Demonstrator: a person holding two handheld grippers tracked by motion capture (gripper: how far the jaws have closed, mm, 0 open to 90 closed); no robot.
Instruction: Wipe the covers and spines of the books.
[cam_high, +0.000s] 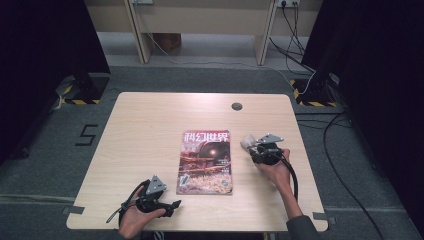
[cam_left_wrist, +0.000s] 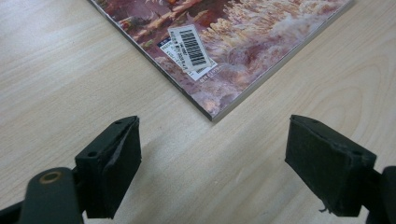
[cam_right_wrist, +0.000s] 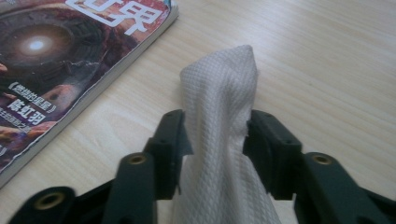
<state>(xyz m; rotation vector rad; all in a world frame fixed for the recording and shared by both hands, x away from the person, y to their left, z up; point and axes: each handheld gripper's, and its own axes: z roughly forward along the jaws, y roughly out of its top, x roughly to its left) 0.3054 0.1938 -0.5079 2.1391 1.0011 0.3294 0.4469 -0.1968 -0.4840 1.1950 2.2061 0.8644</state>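
From above, a magazine (cam_high: 206, 162) lay flat near the middle of the wooden table (cam_high: 145, 130). The left gripper (cam_high: 172, 205) rested just off the magazine's near left corner, and the right gripper (cam_high: 248, 144) sat to the magazine's right, holding a white cloth (cam_high: 246, 141).

In the left gripper view, the jaws stood wide apart with nothing between them (the magazine's corner (cam_left_wrist: 212, 112) lay just ahead, barcode sticker (cam_left_wrist: 189, 46) showing).

In the right gripper view, the jaws were closed on the cloth (cam_right_wrist: 222, 116), which rose between them, beside the magazine (cam_right_wrist: 56, 65).
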